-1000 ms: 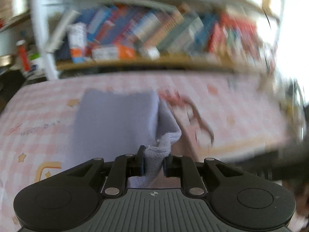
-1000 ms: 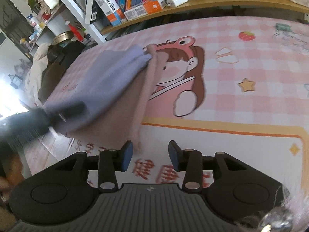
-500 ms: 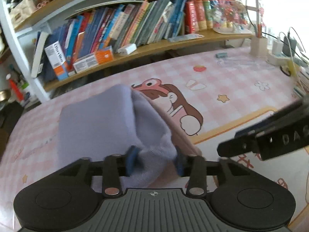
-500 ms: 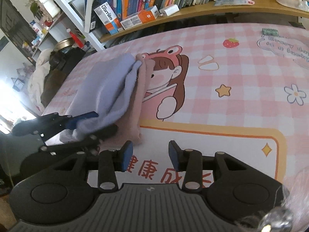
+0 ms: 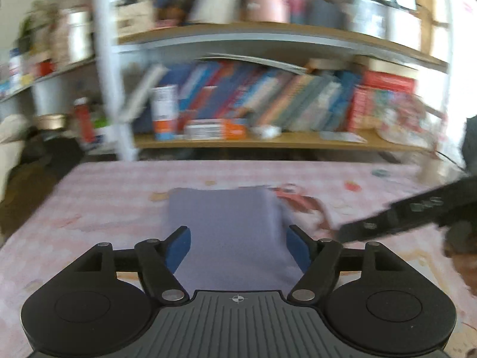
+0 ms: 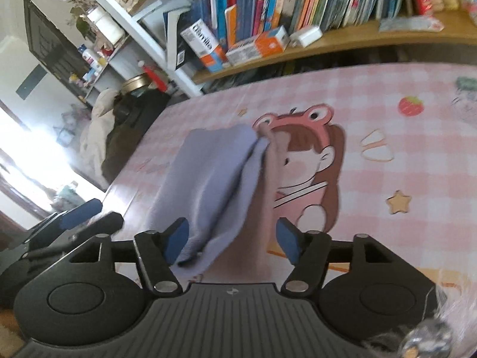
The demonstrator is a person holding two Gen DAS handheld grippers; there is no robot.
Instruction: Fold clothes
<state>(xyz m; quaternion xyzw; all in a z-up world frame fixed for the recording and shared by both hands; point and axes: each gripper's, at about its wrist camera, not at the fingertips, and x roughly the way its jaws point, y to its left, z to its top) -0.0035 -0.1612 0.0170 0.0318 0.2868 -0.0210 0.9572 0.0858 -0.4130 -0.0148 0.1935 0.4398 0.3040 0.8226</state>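
L gripper (image 5: 238, 247) let go of the cloth (image 5: 229, 226); jaws opening, cloth between, unpinched. R gripper (image 6: 231, 243) opening too, holding nothing (fold looks laid down). Next: smooth it.

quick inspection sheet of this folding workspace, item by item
surface: pink checked cartoon mat covering the table.
job's things: lavender cloth, folded, lying on the mat over a pink layer that shows along its edge.
clutter: nothing seen on the mat near the cloth.
grippers: left gripper and right gripper both have jaws opening; the cloth lies between each pair of pads, neither pressing it.
cables: nothing seen clearly.
surroundings: bookshelf of books and boxes behind the table, bright window at left; the left wrist view is motion-blurred.
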